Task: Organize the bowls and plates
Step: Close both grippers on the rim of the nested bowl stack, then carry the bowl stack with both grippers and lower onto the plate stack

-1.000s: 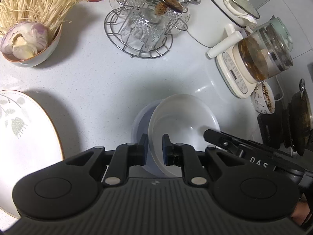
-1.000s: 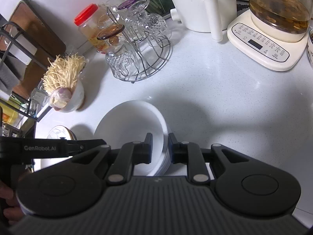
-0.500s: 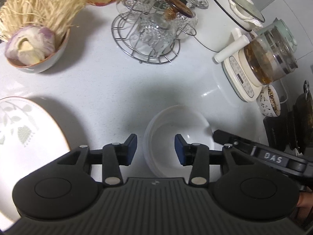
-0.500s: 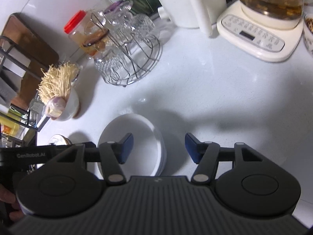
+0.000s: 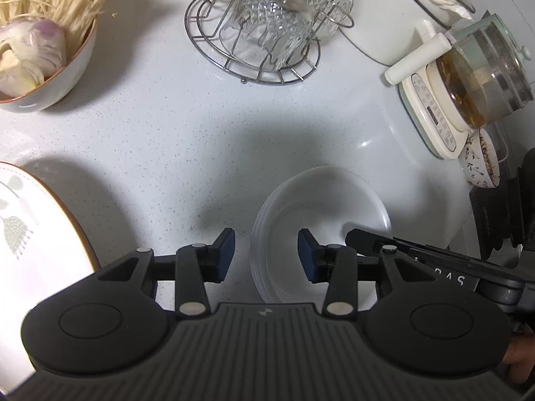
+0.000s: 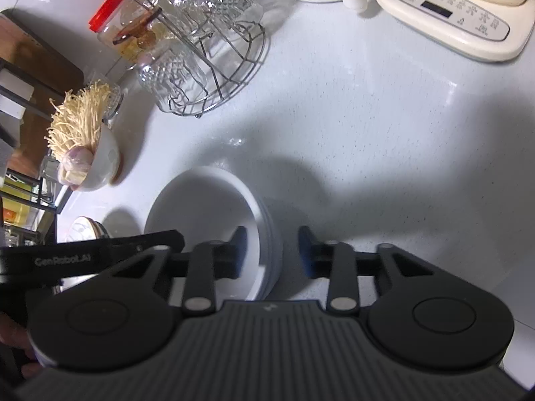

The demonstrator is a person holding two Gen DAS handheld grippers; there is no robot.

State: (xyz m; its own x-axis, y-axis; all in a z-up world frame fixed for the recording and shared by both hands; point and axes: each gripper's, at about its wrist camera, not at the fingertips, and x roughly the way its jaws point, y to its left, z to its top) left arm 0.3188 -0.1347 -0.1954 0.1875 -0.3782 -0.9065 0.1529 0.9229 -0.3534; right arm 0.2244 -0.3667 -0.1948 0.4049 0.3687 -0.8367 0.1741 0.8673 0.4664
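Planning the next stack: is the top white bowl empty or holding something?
Empty. The top white bowl shows a bare white inside in both views, nested upright on the others.

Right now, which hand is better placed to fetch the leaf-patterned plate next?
Left. The plate lies just beside the left gripper; from the right gripper it sits beyond the bowl stack. Both grippers' jaws are closing astride the stack's rim, not yet pressing it.

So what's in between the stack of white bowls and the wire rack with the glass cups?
Nothing: in the left wrist view, only bare white counter in shadow lies between the stacked bowls and the wire rack.
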